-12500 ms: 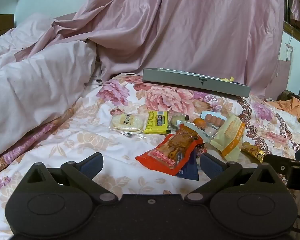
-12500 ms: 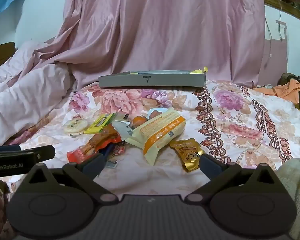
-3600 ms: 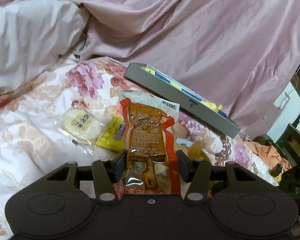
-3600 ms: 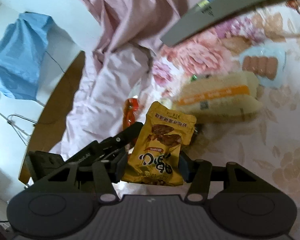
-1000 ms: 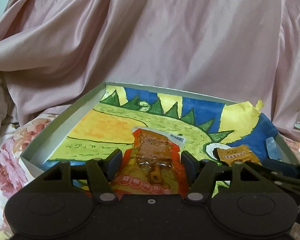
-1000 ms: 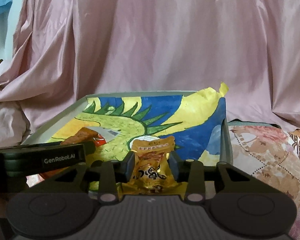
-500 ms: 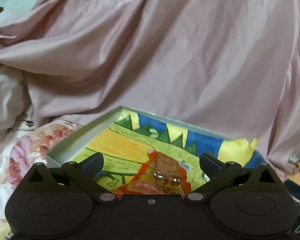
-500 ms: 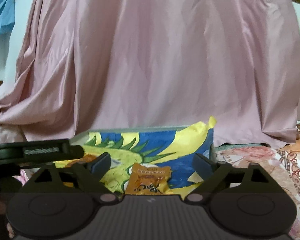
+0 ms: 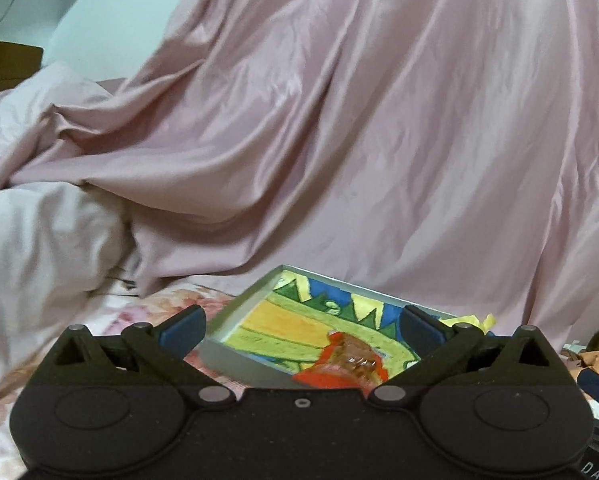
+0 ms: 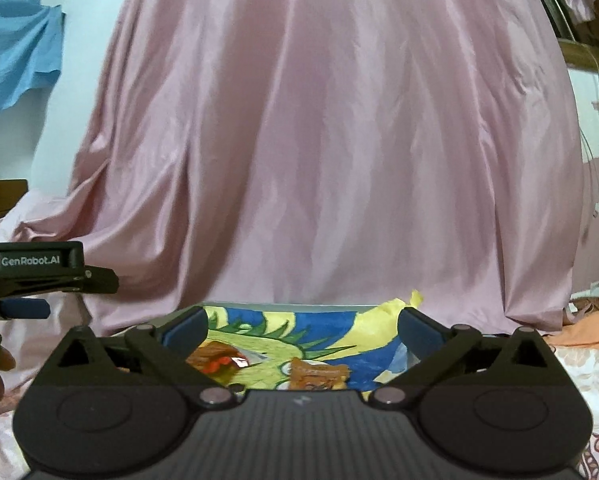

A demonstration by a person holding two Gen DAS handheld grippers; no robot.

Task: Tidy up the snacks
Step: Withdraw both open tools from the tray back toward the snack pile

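Looks like a bedroom in someone's home. A floral bedsheet (image 9: 167,304) covers the bed, with a rumpled white duvet (image 9: 39,240) left of it, a big pink curtain (image 10: 331,140) hanging behind, and orange clothes (image 10: 587,320) heaped off to its right.

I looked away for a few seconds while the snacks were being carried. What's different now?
Both packets were let go into the gray tray: the red-orange packet from the left gripper, the golden packet from the right gripper, whose jaws are opening. Both grippers have pulled back. The tray stayed put.
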